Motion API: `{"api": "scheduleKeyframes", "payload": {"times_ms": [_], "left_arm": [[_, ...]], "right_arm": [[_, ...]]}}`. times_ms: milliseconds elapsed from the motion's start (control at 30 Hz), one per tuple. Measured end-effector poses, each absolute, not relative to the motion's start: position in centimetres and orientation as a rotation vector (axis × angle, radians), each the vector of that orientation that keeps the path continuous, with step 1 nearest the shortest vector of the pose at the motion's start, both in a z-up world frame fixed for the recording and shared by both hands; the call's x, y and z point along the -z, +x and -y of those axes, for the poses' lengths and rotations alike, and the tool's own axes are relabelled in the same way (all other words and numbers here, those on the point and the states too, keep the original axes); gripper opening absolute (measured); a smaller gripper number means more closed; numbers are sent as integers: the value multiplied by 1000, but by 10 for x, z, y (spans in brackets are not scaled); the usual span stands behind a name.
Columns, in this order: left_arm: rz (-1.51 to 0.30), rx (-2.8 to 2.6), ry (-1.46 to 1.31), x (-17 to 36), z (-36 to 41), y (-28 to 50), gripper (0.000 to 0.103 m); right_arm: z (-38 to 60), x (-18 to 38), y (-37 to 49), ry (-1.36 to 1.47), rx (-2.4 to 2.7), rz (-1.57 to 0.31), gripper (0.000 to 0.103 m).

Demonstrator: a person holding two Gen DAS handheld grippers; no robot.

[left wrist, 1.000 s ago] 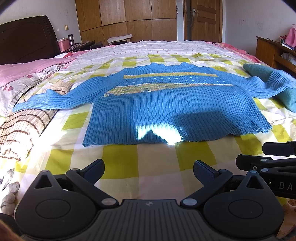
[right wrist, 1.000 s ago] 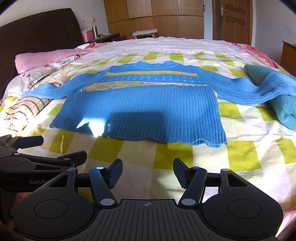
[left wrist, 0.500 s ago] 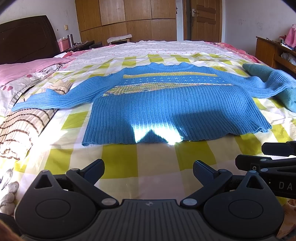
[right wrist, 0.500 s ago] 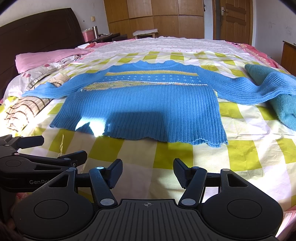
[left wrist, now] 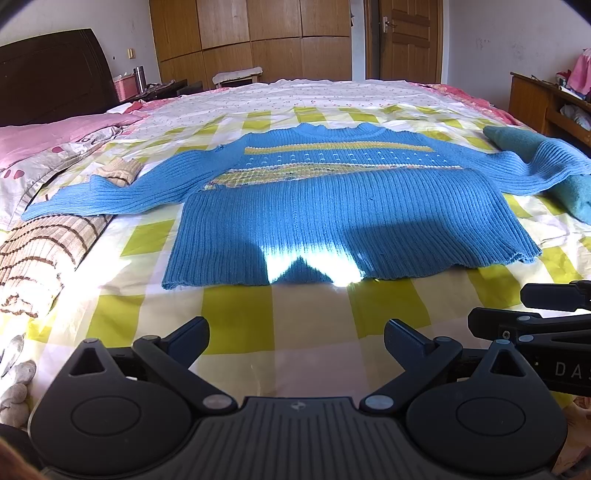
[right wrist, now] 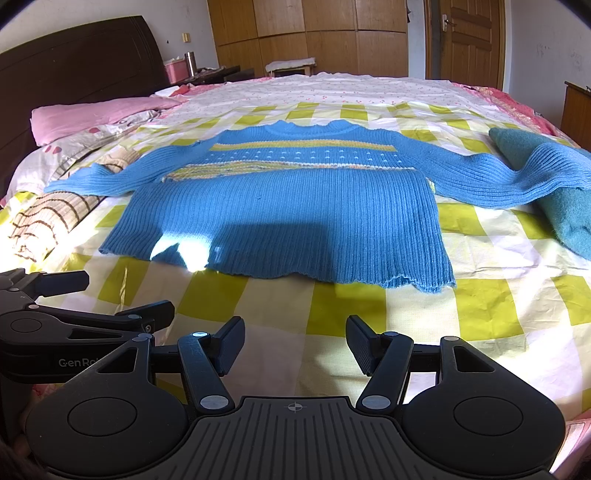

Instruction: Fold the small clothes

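Blue sweater [left wrist: 343, 210]: laid flat, sleeves spread, on the bedsheet [left wrist: 236, 325].
Lettering: "GenRo" is read on the left gripper [right wrist: 125, 295]; "DA" on the right gripper [left wrist: 546, 306].
Grippers: both are held wide apart, gripping nothing.
Room: wooden wardrobe [right wrist: 306, 33], door [right wrist: 465, 37], dark headboard [right wrist: 81, 59].

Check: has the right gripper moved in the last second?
Barely. In its own view, the sweater hem sits slightly lower now, so the right gripper edged forward.

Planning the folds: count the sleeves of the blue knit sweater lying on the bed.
2. The left sleeve stretches over the striped beige cloth; the right sleeve drapes onto the teal folded garment. Blue ribbed sweater lies flat.
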State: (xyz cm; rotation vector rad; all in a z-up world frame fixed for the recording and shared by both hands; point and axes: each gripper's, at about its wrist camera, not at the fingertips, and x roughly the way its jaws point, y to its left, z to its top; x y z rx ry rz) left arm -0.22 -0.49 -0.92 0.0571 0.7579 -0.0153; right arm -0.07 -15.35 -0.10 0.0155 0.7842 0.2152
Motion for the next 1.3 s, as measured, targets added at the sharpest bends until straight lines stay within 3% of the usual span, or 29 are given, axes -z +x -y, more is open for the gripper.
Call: {"api": "scheduleKeyframes", "payload": {"times_ms": [1300], "left_arm": [[-767,24,33,11,4,-2,103]], "right_arm": [[150,2,-1,16,-224,-787,61]]}}
